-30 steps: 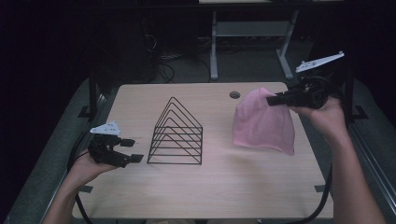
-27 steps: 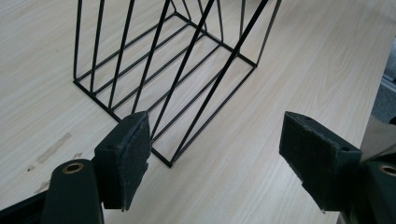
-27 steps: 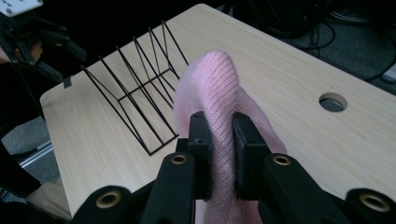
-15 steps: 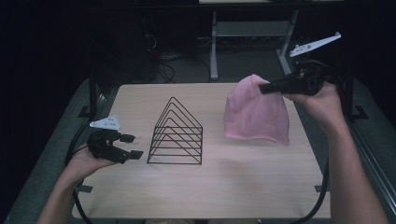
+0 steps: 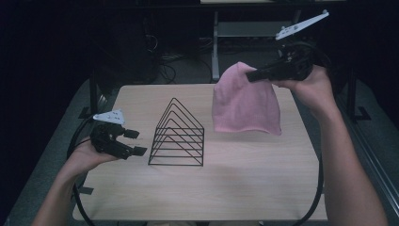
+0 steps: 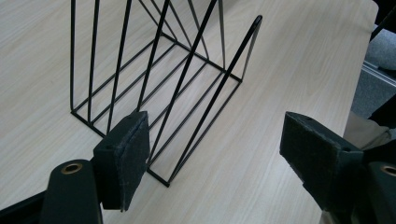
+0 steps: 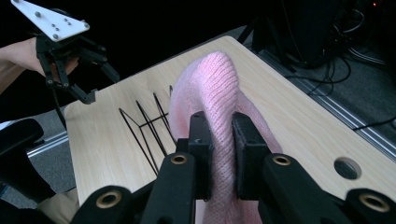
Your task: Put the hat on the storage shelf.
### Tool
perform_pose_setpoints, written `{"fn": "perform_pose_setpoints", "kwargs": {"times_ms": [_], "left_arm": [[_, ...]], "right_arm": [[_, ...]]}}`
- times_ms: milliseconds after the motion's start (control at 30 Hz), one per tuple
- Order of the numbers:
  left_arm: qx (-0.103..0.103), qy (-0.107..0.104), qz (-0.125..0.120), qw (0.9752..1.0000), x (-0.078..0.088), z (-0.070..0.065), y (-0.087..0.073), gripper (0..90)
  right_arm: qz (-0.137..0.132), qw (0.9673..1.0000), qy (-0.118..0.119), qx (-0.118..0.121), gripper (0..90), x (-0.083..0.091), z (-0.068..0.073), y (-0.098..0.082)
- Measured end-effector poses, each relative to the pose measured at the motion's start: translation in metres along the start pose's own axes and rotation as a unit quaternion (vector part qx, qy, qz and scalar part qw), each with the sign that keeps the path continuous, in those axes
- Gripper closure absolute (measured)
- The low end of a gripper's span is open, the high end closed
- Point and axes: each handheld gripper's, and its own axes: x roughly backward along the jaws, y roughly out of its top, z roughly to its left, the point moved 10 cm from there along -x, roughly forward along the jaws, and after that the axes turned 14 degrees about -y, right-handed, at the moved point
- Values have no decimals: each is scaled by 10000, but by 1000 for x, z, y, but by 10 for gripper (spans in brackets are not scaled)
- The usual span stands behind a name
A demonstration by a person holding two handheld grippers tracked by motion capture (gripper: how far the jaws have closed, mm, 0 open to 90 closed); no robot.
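Observation:
A pink knitted beanie hangs above the right half of the table, pinched at its crown by my right gripper, which is shut on it. In the right gripper view the knit is squeezed between the two black pads. A black wire rack of triangular dividers stands on the table at centre left. My left gripper hovers just left of the rack, open, with nothing between its pads. In the left gripper view the rack rises just past the pads, its near corner by the left pad.
The light wooden table has a round cable hole at its back edge. Behind it stand a metal frame and cables on a dark floor. Bare tabletop lies in front of the rack and the beanie.
My right gripper has lifted the beanie up off the table and carried it a little to the left. The left gripper has risen slightly beside the rack.

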Motion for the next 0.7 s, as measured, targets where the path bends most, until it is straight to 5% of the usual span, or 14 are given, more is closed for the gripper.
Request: {"fn": "perform_pose_setpoints", "kwargs": {"times_ms": [700], "left_arm": [[-116,-77,-67,9999,10,-4,38,234]], "right_arm": [[-227,9980,408,431,795,-21,42,56]]}}
